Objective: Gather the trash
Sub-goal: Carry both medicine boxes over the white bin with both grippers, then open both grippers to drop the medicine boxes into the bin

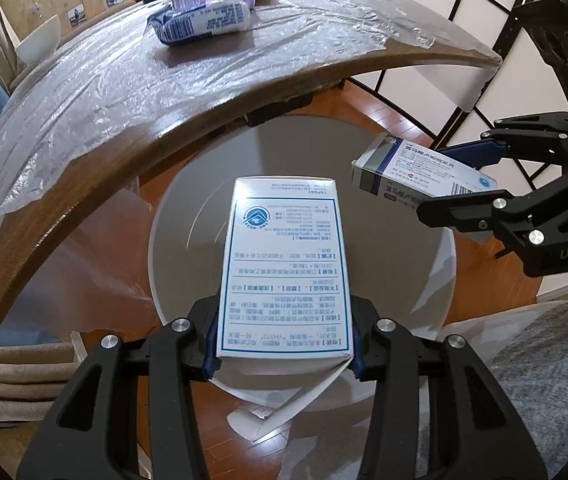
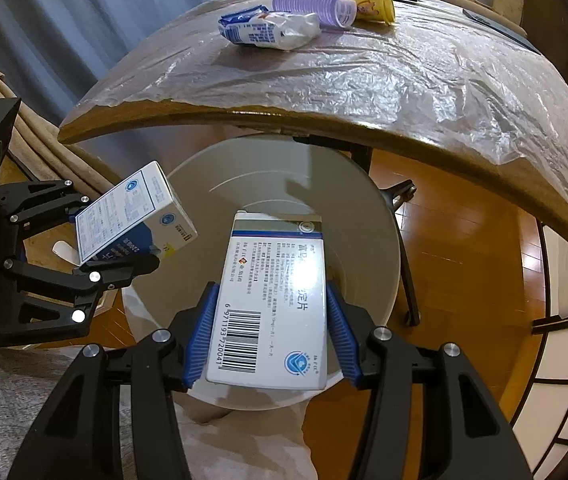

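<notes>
Both views, looking down past the table edge to the white bin on the floor. Your left gripper is clamped on the short sides of a white box, its long axis running straight out along the fingers and down toward the bin's mouth. Your right gripper pinches the barcode box the same way, with blue pads pressed on its two narrow sides. Each box hangs directly above the bin's opening, clear of the rim and the table; the two boxes lie side by side, near but apart. Neither hand looks nearer the bin. Releasing should drop each box end-first inside. More trash, a crumpled wrapper and a purple roller, remains on the table.
</notes>
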`<state>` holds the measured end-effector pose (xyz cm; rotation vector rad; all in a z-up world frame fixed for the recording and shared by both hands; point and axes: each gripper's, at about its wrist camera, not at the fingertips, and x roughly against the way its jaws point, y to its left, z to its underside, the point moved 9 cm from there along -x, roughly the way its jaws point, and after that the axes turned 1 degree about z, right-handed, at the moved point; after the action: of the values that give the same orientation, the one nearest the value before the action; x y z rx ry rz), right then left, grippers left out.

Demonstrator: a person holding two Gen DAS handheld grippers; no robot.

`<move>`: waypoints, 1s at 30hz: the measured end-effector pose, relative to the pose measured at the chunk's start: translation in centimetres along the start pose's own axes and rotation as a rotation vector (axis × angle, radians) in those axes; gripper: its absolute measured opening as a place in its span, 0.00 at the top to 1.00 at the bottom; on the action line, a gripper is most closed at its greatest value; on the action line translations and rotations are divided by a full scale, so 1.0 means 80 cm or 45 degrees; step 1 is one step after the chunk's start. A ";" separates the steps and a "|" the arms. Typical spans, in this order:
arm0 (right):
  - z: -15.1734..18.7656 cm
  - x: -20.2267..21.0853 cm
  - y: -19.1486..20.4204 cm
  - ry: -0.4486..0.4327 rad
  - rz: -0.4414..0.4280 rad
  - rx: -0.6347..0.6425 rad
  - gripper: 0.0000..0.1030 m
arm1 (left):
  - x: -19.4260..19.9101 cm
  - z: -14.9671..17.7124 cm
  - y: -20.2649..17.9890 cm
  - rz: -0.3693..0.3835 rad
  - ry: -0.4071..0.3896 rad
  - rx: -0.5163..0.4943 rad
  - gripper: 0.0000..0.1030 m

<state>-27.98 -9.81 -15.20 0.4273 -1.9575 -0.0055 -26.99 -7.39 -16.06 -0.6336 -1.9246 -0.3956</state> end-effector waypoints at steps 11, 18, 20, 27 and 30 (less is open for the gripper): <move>0.005 -0.030 -0.002 0.029 0.014 0.007 0.50 | -0.025 -0.001 0.000 -0.018 0.029 0.027 0.54; 0.007 -0.046 -0.007 0.042 0.018 -0.001 0.50 | -0.045 -0.002 0.004 -0.032 0.059 0.042 0.54; 0.008 -0.048 -0.009 0.045 0.019 -0.003 0.50 | -0.048 -0.001 0.004 -0.035 0.065 0.044 0.54; 0.010 -0.057 -0.013 0.058 0.024 -0.013 0.50 | -0.062 0.002 0.007 -0.037 0.083 0.043 0.54; 0.011 -0.060 -0.014 0.061 0.029 -0.014 0.50 | -0.070 0.002 0.014 -0.034 0.093 0.045 0.54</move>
<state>-26.74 -9.57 -20.01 0.3944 -1.9145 0.0082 -24.57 -7.86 -21.18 -0.5638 -1.8683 -0.3958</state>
